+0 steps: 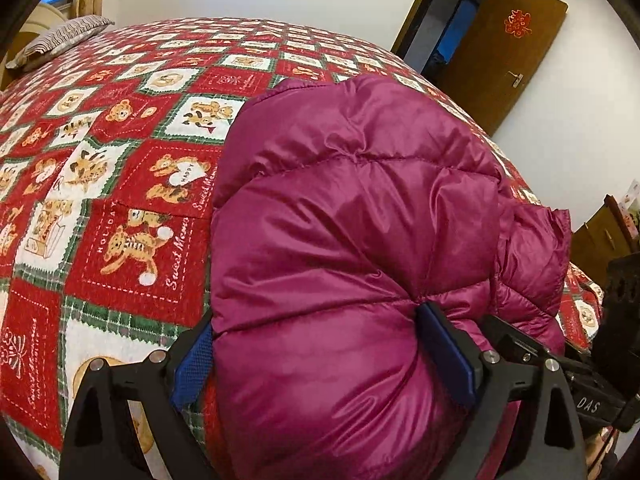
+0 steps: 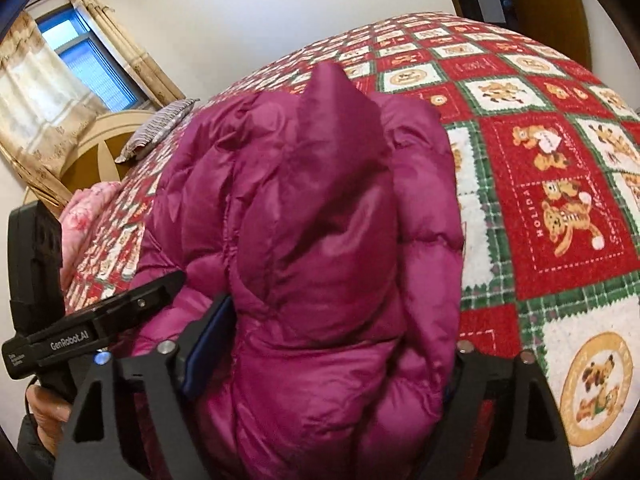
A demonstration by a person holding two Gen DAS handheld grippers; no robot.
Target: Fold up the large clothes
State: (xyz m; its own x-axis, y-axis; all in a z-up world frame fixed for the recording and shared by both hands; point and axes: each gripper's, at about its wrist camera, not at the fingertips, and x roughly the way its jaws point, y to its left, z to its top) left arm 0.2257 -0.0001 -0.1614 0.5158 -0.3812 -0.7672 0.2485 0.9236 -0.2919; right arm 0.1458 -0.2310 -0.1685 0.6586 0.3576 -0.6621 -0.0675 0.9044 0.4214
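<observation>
Your left hand-held gripper and right hand-held gripper each clamp a thick fold of the magenta down jacket above the bed.

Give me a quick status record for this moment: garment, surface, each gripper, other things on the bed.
garment: magenta puffer jacket, bunched up on the bed
surface: red teddy-bear quilt
left gripper: jaws apart, jacket bulk bulging between the blue pads
right gripper: jaws apart, jacket filling the gap
other things: striped pillow at the far end; pink floral bedding near the headboard
fold state: not flat, no neat fold visible
</observation>
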